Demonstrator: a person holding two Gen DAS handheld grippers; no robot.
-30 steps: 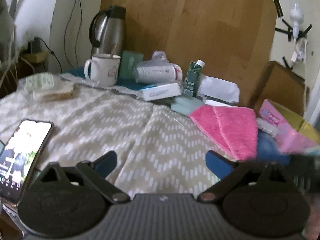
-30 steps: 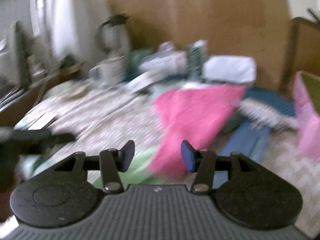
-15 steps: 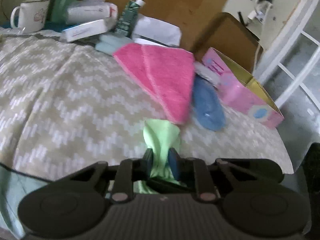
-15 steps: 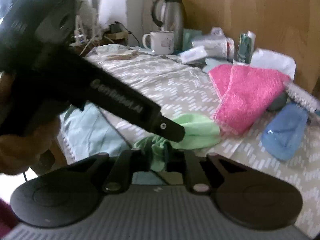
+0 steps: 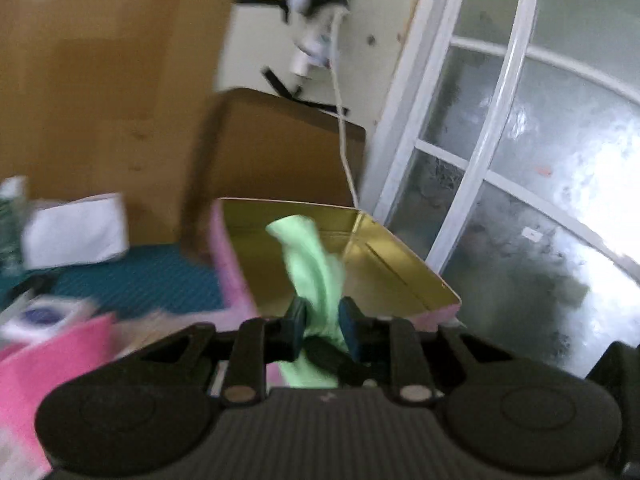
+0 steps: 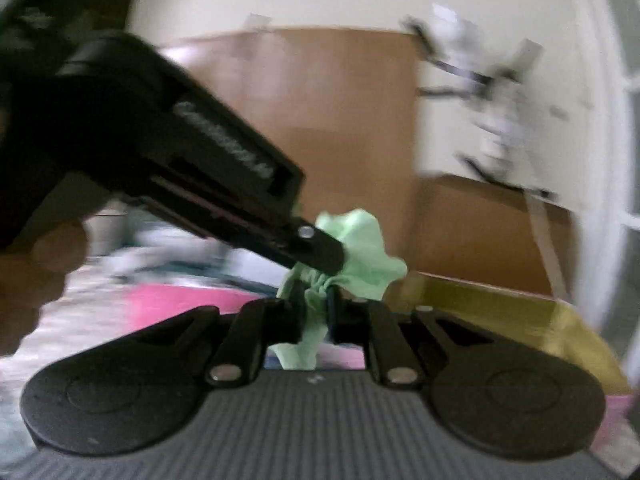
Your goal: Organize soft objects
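A light green cloth [image 5: 316,264] is pinched by both grippers and held up in the air. My left gripper [image 5: 321,322] is shut on it, with the cloth standing up in front of an open pink box with a gold inside [image 5: 384,276]. My right gripper [image 6: 314,312] is shut on the same cloth [image 6: 360,256]. The left gripper's black body [image 6: 180,152] crosses the right wrist view from the upper left and touches the cloth. The box [image 6: 500,312] lies just right of the cloth there. A pink towel [image 5: 44,356] lies at the lower left.
A white folded cloth [image 5: 76,228] and a teal mat [image 5: 132,280] lie left of the box. A brown board [image 5: 280,152] stands behind it. A glass door [image 5: 520,160] is on the right. The views are motion-blurred.
Both grippers closed on the green cloth and lifted it off the table. They have swung it to the right, up to the open pink box.
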